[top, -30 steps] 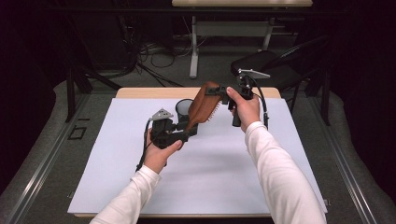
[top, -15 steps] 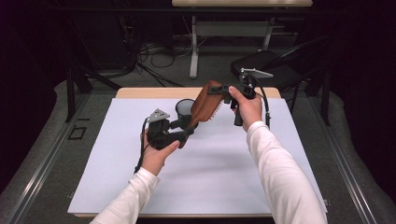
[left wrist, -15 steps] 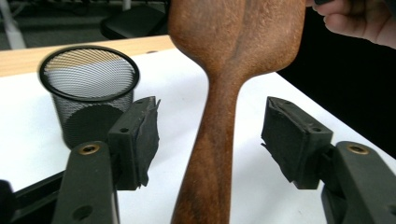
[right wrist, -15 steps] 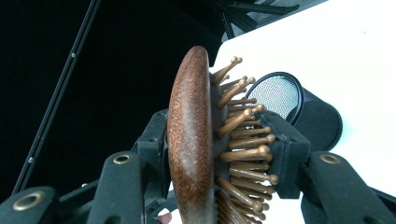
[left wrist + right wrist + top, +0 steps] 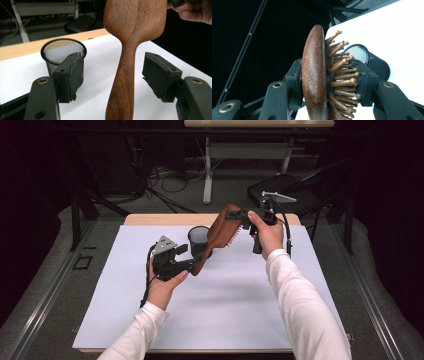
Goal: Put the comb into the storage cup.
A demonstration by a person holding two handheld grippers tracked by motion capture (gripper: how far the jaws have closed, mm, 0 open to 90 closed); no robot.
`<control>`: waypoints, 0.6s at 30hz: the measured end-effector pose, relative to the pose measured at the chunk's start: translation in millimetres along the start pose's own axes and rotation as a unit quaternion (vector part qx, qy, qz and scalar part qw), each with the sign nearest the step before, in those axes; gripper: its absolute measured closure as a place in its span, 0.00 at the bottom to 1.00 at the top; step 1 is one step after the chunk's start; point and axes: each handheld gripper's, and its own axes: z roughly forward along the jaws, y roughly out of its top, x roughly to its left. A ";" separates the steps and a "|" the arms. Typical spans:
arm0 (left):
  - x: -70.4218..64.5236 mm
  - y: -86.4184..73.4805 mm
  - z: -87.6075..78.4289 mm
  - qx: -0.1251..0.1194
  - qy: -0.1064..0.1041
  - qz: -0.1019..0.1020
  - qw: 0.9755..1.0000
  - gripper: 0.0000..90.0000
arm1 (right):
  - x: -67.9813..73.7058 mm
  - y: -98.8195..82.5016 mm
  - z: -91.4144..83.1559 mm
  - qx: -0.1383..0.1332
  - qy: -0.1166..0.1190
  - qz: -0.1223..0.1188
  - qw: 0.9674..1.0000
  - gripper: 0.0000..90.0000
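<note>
Surface comes first: it is big and white, with a wooden strip along its far edge. The landmark is a small black mesh cup that stands on the white part near that far edge.

Next is the brown wooden hairbrush. It is up in the air just beside the cup, tilted, with its wide head high and its handle low.

Right tool is above and to the right of the cup. It is pinching the brush head, one side on the smooth back and one on the pegs.

Left tool is in front of the cup, nearer the person. Its sides have just been spreading apart. The brush handle is between them, but they do not touch it.
</note>
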 end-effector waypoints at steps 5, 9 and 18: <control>-1.5 0.1 -2.6 -0.003 0.010 0.013 1.000 0.36 | -0.5 1.1 -2.8 -0.003 -0.002 0.000 1.000 0.55; -1.0 -0.7 -4.1 0.001 0.012 0.004 1.000 0.32 | -0.5 1.5 -3.9 -0.006 -0.002 -0.001 1.000 0.55; 3.4 -1.8 -7.3 0.002 0.021 -0.014 1.000 0.16 | 0.4 2.5 -5.9 -0.012 -0.006 -0.004 1.000 0.55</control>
